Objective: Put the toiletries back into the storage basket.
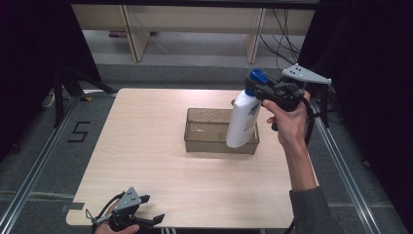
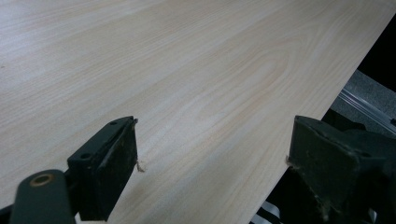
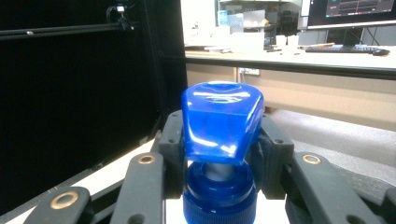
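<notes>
Right gripper (image 1: 263,90) closed on the neck of a white bottle (image 1: 242,119), just under its blue cap (image 1: 257,75). Bottle carried clear of the desk (image 1: 141,161), hanging slightly tilted over the right end of a clear tray (image 1: 195,139) at the middle of the desk; bottom of the bottle above or just inside the tray's right part, contact with the tray not determinable. Seen from the right gripper view: cap (image 3: 222,123) standing between the two black jaws, pads pressed on either side of the ribbed collar below it.

Left gripper (image 1: 146,223) parked at the near left edge of the desk, jaws wide apart, nothing between them; left gripper view confirms bare wood (image 2: 187,84) ahead of the gripper (image 2: 212,154).

Handling assessment:
- Body: smooth plastic, likely slippery and somewhat squeezable; fill level not visible, weight judged moderate.
- Neck and collar: stiff, ribbed, narrow; the sound place to take hold, as presently done.
- Flip cap: probably hinged; avoid gripping on it, risk of popping open or sliding off.
- Held high at the neck, the long body free to swing; slow lowering advised.
- Tray: thin clear walls, light, liable to shift if knocked by the bottle.
</notes>
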### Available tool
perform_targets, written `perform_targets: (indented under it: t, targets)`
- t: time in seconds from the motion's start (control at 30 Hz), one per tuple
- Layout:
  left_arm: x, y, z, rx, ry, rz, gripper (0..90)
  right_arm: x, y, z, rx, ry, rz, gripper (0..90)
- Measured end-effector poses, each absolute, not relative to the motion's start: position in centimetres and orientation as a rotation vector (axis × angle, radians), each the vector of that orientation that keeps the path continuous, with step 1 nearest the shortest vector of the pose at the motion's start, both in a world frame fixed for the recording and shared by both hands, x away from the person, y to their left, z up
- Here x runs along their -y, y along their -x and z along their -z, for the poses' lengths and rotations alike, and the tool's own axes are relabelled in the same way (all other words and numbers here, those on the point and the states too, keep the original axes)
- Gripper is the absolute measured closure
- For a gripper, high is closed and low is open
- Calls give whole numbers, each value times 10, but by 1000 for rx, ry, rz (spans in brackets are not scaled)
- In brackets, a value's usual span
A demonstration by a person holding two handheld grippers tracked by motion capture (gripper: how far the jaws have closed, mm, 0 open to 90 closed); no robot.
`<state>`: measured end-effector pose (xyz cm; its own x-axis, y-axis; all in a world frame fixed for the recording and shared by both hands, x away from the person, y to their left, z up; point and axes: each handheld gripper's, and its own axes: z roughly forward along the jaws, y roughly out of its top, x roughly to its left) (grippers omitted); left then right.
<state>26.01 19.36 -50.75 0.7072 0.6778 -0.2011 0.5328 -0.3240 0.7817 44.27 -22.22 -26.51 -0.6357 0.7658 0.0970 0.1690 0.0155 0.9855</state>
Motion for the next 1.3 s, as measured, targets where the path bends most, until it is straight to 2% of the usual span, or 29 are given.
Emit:
perform_targets:
  t: [1.3]
  targets:
    - [-193,-260,507,-928,-2006,-192,151,237,-480,289,-1770,-1045,-1588,618]
